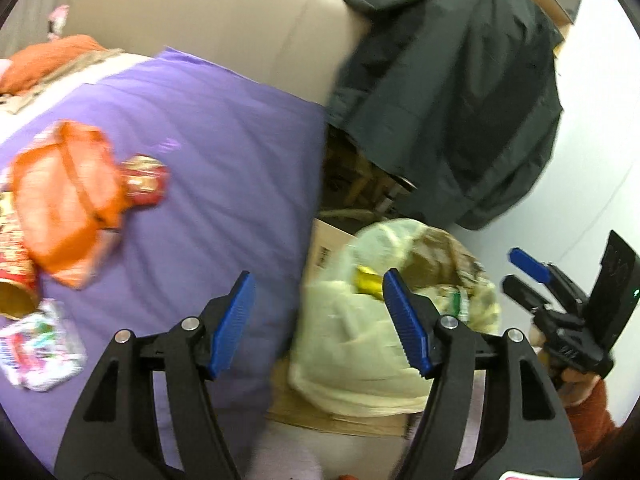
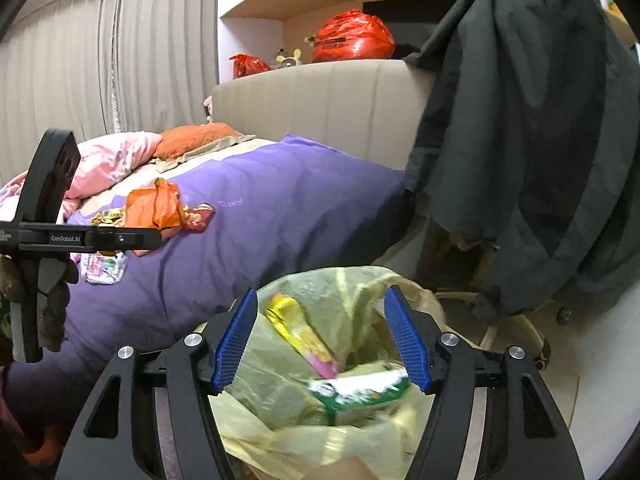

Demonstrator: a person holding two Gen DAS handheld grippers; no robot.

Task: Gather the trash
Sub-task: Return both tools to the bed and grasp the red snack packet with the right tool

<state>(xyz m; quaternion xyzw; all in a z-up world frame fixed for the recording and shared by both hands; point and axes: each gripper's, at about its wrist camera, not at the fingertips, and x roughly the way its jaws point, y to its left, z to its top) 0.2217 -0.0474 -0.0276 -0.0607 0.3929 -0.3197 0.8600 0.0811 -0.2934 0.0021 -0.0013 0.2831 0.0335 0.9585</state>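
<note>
Orange snack wrapper (image 1: 66, 196), red wrapper (image 1: 145, 179) touching its right edge and white crumpled packet (image 1: 40, 350) below: strewn on purple duvet (image 1: 224, 152), left side of left-wrist frame, well left of and beyond left gripper (image 1: 320, 320), jaws spread wide, nothing between. Yellow trash bag (image 2: 320, 392) on floor beside bed, lower centre of right-wrist frame, already holding green packet (image 2: 360, 390) and yellow wrapper (image 2: 296, 328); right gripper (image 2: 324, 336) directly above its mouth, jaws parted, empty. Left gripper judged nearer to remaining litter; dark jacket (image 2: 528, 128) draped upper right.

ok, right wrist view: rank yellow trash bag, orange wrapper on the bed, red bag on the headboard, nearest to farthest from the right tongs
1. Yellow trash bag: directly below the open right tongs.
2. Orange wrapper: left, on the purple duvet.
3. Red bag: top, behind the headboard.
</note>
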